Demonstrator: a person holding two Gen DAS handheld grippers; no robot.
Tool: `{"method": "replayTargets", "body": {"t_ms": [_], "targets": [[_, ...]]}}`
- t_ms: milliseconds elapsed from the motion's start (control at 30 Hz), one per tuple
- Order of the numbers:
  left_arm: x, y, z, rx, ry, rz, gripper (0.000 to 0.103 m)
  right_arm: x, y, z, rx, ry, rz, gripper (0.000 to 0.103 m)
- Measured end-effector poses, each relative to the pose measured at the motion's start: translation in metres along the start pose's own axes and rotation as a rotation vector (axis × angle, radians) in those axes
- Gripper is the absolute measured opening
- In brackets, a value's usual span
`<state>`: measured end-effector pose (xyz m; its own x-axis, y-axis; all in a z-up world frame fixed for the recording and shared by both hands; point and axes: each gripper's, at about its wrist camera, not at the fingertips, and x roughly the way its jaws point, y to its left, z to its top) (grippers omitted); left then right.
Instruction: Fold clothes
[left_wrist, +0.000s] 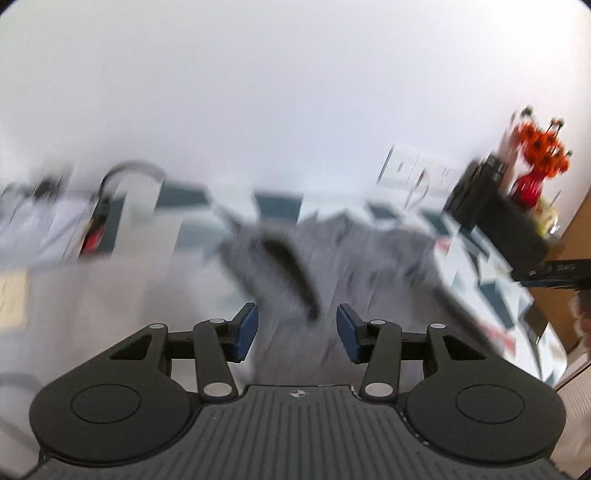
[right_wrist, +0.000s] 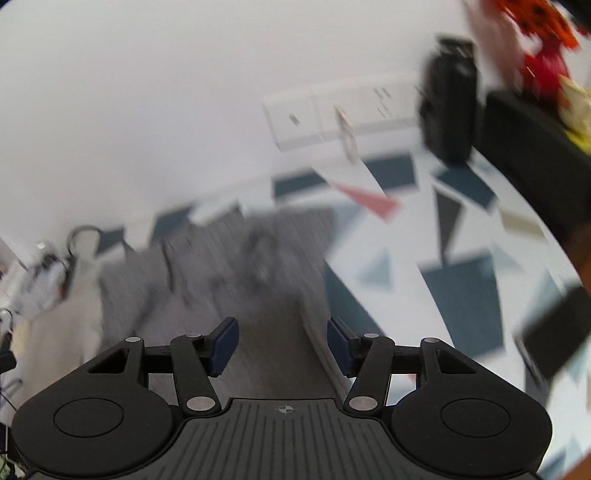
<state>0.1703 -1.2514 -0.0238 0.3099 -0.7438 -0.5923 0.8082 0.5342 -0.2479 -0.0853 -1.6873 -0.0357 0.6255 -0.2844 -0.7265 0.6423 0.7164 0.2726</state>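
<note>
Nearest the left camera, the left gripper (left_wrist: 295, 332) had its blue pads (left_wrist: 246, 331) standing apart, with nothing clamped between them. Beyond and below the fingers lay a grey garment (left_wrist: 332, 254), rumpled and smeared by blur, with a dark strip (left_wrist: 291, 269) running across it toward the gap between the fingertips. Whether that strip was a collar, a seam or a fold could not be told. To the left of the fingers spread a pale beige cloth (left_wrist: 110, 295). Past the garment a tablecloth (left_wrist: 476, 258) patterned with dark and red triangles showed at the right. Far ahead and to the right of the fingers stood a black box (left_wrist: 495, 214) with a red vase (left_wrist: 530, 184) of orange flowers behind it.

Close to the right camera, the right gripper (right_wrist: 282, 347) also stood part open and empty, its pads (right_wrist: 225, 345) clear of the fabric. That garment (right_wrist: 236, 266) lay ahead of the fingers and under the gap between them, its right edge running up just inside the right finger. Right of the fingers the tablecloth (right_wrist: 461, 266) was bare. White wall sockets (right_wrist: 340, 110) sat far ahead, above the fingers, and a black case (right_wrist: 448, 107) stood to the right of them.
</note>
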Motion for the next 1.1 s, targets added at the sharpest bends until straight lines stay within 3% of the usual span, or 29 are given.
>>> {"method": "replayTargets", "body": {"t_ms": [133,233,333,567,667,867,1100], "targets": [[0.022,-0.017,0.029,0.022,-0.060,0.000,0.049,0.019,0.026,0.031,-0.099,-0.059,0.038,0.054],[0.048,-0.027,0.033,0.018,-0.050,0.022,0.050,0.044,0.041,0.035,-0.170,-0.081,0.008,0.057],[0.078,-0.037,0.022,0.043,-0.026,0.085,0.050,0.075,0.044,0.027,-0.182,-0.057,-0.011,0.054],[0.137,-0.030,-0.010,0.028,0.126,0.119,0.050,0.121,0.030,0.011,-0.170,-0.005,-0.040,0.055],[0.154,-0.024,-0.012,0.027,0.152,0.137,0.059,0.134,0.020,0.021,-0.158,-0.020,-0.039,0.059],[0.166,-0.017,-0.024,0.037,0.211,0.163,0.062,0.169,0.011,0.037,-0.146,0.014,-0.020,0.062],[0.161,-0.005,-0.050,0.085,0.263,0.227,0.065,0.182,0.014,0.008,-0.315,0.068,-0.088,0.063]]}}
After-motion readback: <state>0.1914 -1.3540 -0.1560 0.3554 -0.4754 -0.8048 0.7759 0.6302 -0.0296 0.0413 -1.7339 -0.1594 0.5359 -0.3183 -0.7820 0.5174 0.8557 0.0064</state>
